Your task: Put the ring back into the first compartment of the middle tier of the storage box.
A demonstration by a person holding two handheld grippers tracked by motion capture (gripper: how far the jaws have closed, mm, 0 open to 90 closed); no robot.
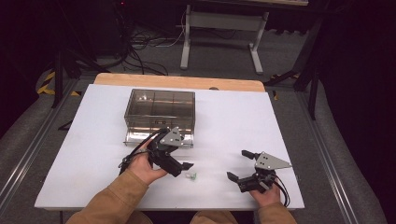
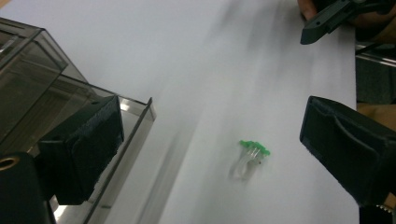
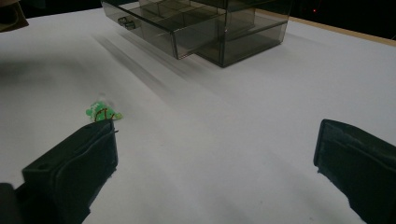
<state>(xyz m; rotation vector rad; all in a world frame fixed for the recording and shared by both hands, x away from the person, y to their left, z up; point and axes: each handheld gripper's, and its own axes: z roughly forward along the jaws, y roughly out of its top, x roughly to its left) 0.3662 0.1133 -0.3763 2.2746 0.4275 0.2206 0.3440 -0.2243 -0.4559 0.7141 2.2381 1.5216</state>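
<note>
Small bundle of green LEDs (image 1: 191,176) lying loose on the white bench (image 1: 233,116), near front edge, between the two grippers. Clear legs, green heads; in left gripper view (image 2: 252,156) lying flat with heads pointing away from the camera, nothing touching it.

Left gripper (image 1: 180,163) held in left hand (image 1: 144,165), just left of the bundle, tips aimed right toward it. Fingers (image 2: 84,149) apart, wide gap, nothing clamped; bundle ahead on the bench within the gap as seen along the gripper, closer to the right-side finger, no contact. Left-side finger overlapping the drawer edge in that view.

Right gripper (image 1: 240,164) held in right hand (image 1: 267,195) at front right, well apart from the bundle. Fingers (image 3: 79,163) apart, wide, nothing between them but bare bench. Bundle (image 3: 102,112) just past the tip of its left-side finger in right gripper view; contact not clear.

Smoky clear drawer box (image 1: 159,109) at mid bench, behind left gripper. Bottom drawer (image 1: 140,137) pulled out toward the person, divided compartments visible (image 3: 177,23); contents not readable. Grey three-cornered plates on top of both grippers, cables trailing back. Tan sleeves at bottom of high view.
</note>
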